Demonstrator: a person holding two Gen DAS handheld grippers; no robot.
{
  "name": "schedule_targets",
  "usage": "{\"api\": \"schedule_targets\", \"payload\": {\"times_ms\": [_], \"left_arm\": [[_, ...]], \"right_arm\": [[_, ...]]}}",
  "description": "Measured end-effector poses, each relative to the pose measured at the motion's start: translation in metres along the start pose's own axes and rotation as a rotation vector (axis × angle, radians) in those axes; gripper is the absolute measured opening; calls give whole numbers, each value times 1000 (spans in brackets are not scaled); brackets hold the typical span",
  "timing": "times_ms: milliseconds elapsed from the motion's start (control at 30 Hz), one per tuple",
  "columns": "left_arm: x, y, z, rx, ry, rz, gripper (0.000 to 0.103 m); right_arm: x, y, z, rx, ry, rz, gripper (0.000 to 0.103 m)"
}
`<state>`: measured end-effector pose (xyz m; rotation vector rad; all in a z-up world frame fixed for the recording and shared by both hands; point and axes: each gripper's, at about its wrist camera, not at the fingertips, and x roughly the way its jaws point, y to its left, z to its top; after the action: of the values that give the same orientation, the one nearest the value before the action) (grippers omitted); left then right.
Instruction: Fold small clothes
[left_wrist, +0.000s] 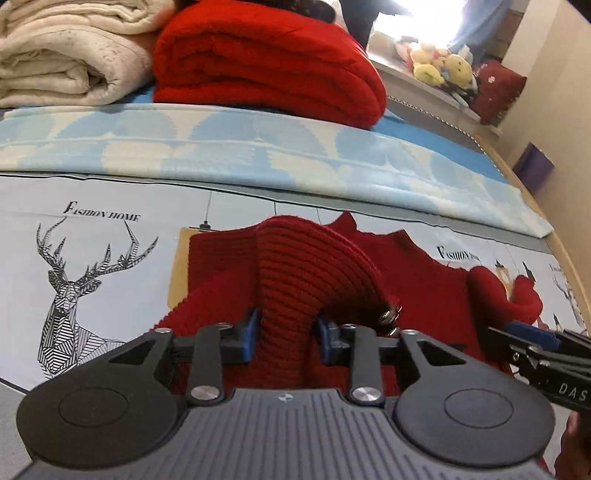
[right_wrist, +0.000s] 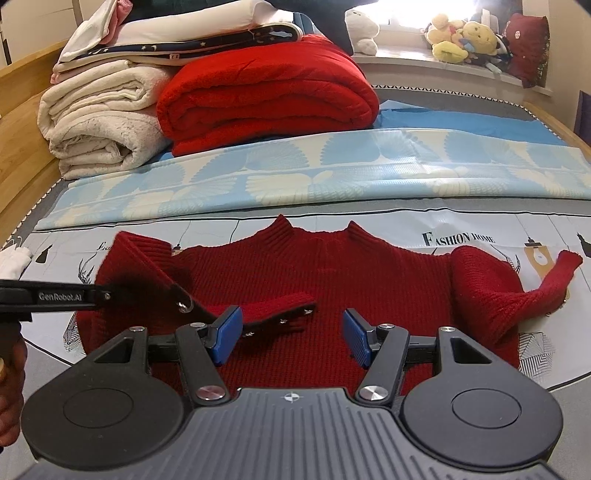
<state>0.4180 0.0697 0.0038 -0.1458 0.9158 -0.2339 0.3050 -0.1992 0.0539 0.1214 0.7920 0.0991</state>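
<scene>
A small dark red knit sweater (right_wrist: 325, 273) lies flat on the printed bed sheet, collar pointing away. My left gripper (left_wrist: 284, 338) is shut on its left sleeve (left_wrist: 295, 273), lifted and folded over the body; the cuff with metal studs (right_wrist: 280, 310) rests on the sweater's middle. The left gripper also shows in the right wrist view (right_wrist: 192, 306), coming in from the left. My right gripper (right_wrist: 293, 338) is open and empty, just above the sweater's lower middle. The right sleeve (right_wrist: 517, 295) lies bunched at the right, its cuff sticking up.
A folded red blanket (right_wrist: 266, 92) and rolled cream blankets (right_wrist: 99, 122) are stacked at the back of the bed. A light blue patterned mat (right_wrist: 332, 173) lies across the bed behind the sweater. Plush toys (right_wrist: 461, 37) sit on the windowsill. A wooden bed frame (right_wrist: 22, 122) runs along the left.
</scene>
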Motion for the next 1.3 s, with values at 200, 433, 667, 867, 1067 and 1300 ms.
{"api": "schedule_targets", "payload": {"times_ms": [200,433,667,867,1067,1300], "left_arm": [[10,-5,-5,42,56,43,39],[19,-1,-15,66,129,86,56],[10,-2,-11,50,83,75,78],[6,3,-5,-3,53,95,86],[-2,15,1,-86,10,97,86],[-6,26,5,-147,-10,137,86]], "right_arm": [[3,-1,-1,6,5,-3,62],[4,-1,-1,8,7,-5,62],[6,-2,-2,7,7,-3,62],[7,-3,-3,11,7,-8,62],[7,-2,-3,13,6,-11,62],[8,-2,-4,15,6,-13,62]]}}
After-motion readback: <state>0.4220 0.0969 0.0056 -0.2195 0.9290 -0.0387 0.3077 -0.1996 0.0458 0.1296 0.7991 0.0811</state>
